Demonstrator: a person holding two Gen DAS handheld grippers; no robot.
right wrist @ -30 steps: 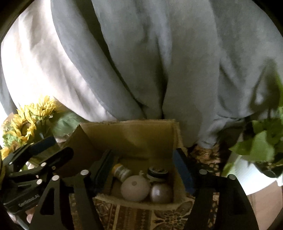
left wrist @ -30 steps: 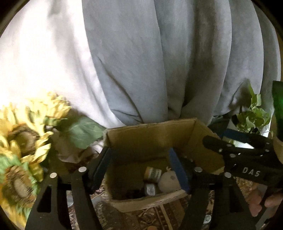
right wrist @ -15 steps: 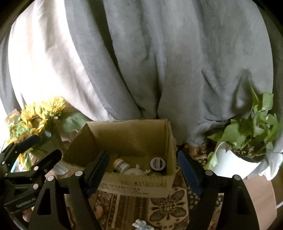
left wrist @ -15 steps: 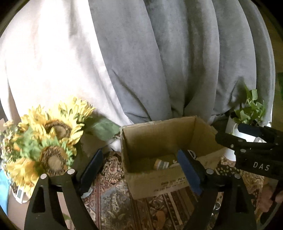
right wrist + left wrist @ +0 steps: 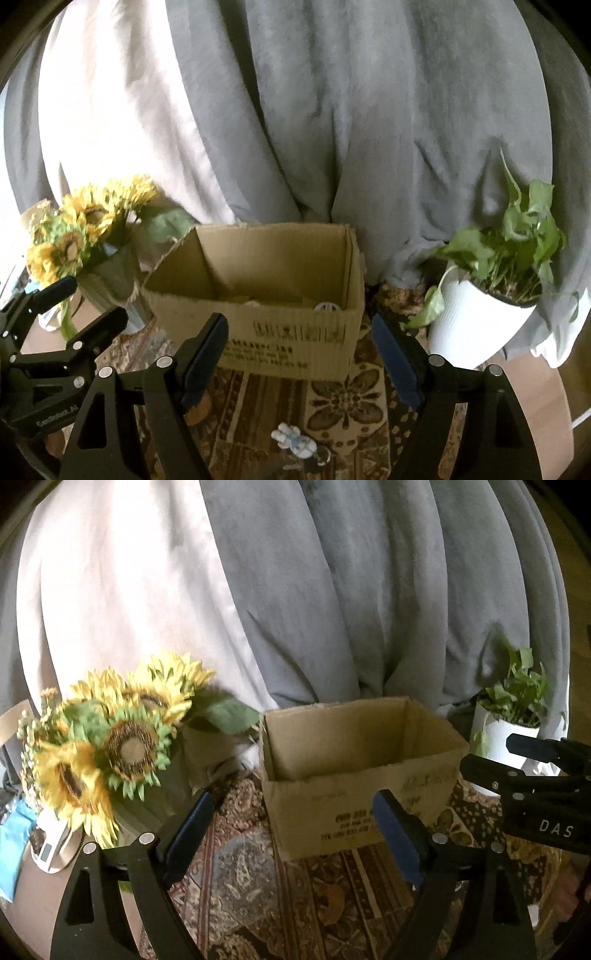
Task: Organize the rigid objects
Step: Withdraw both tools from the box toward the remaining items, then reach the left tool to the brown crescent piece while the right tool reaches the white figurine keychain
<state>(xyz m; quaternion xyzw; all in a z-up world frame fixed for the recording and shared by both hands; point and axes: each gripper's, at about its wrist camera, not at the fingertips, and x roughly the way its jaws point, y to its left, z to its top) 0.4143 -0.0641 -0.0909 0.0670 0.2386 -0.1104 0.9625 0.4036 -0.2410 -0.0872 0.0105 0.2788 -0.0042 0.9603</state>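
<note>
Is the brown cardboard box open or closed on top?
Open. The brown cardboard box has no lid or flaps over its top; the right wrist view looks past its rim to the inside walls and a small white round thing inside.

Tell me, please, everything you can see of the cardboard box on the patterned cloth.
The cardboard box is plain brown corrugated card, open at the top with no flaps raised, upright on the patterned cloth. Dark printed lettering runs along its near side. The top edges look rough and slightly torn. Inside, only the tops of a few small items peek over the near wall. It stands between the sunflowers and a potted plant, before grey curtains. Neither gripper touches it.
</note>
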